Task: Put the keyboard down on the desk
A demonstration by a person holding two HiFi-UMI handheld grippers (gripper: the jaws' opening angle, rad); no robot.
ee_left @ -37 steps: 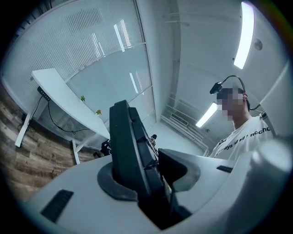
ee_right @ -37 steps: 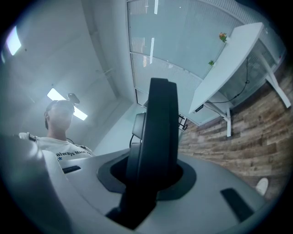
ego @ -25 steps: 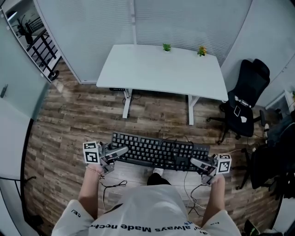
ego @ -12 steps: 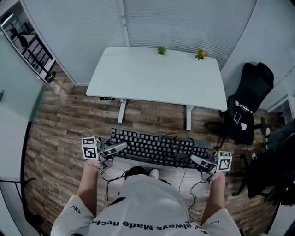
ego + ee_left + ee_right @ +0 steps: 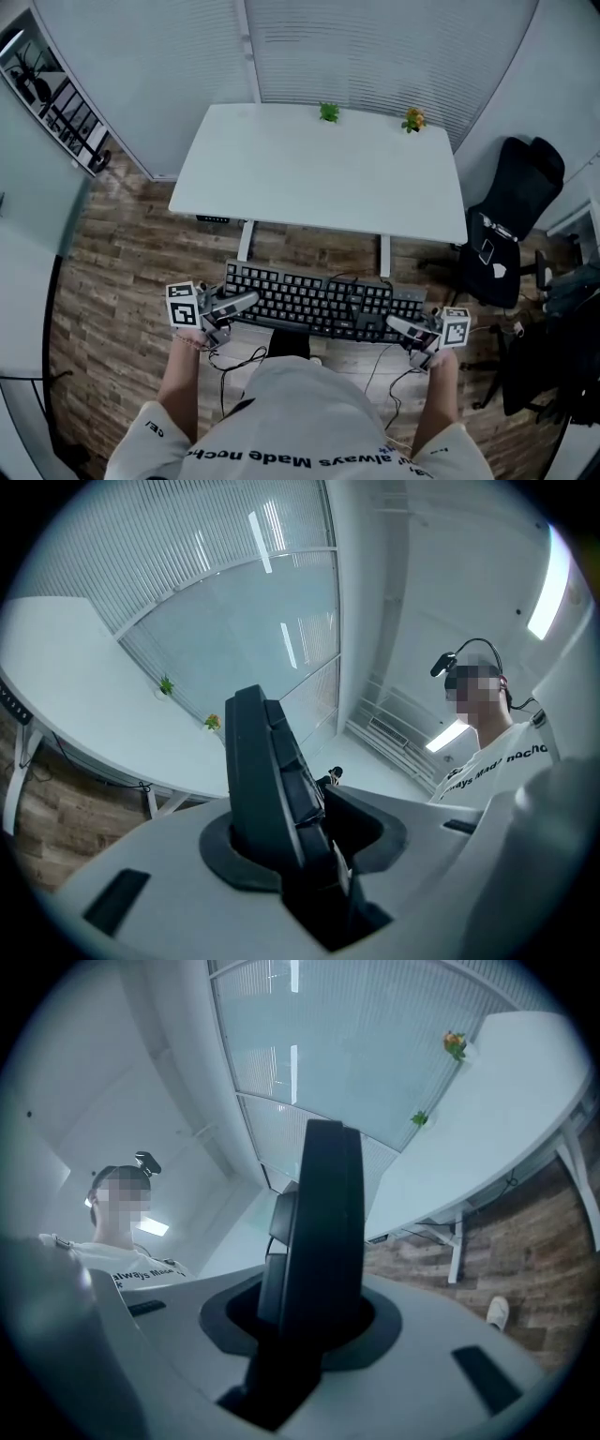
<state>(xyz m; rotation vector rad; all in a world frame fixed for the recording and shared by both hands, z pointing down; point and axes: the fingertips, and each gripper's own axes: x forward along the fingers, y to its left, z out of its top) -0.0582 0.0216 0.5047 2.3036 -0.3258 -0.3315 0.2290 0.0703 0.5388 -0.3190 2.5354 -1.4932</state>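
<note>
A black keyboard (image 5: 323,302) hangs level in the air over the wood floor, short of the white desk (image 5: 319,169). My left gripper (image 5: 246,301) is shut on the keyboard's left end, my right gripper (image 5: 398,327) on its right end. In the left gripper view the keyboard (image 5: 272,780) stands edge-on between the jaws, with the desk (image 5: 84,705) beyond at the left. The right gripper view shows the same keyboard (image 5: 323,1241) clamped edge-on, and the desk (image 5: 487,1119) at upper right. The keyboard's cable (image 5: 230,361) dangles toward the floor.
Two small potted plants (image 5: 328,112) (image 5: 412,119) stand at the desk's far edge, by the window blinds. A black office chair (image 5: 511,225) is to the right of the desk. A rack (image 5: 56,122) stands at far left. The person's foot (image 5: 498,1312) shows on the floor.
The desk has drawn nearer and more centred in the head view as I walk toward it. The keyboard stays held at both ends, level as before.
</note>
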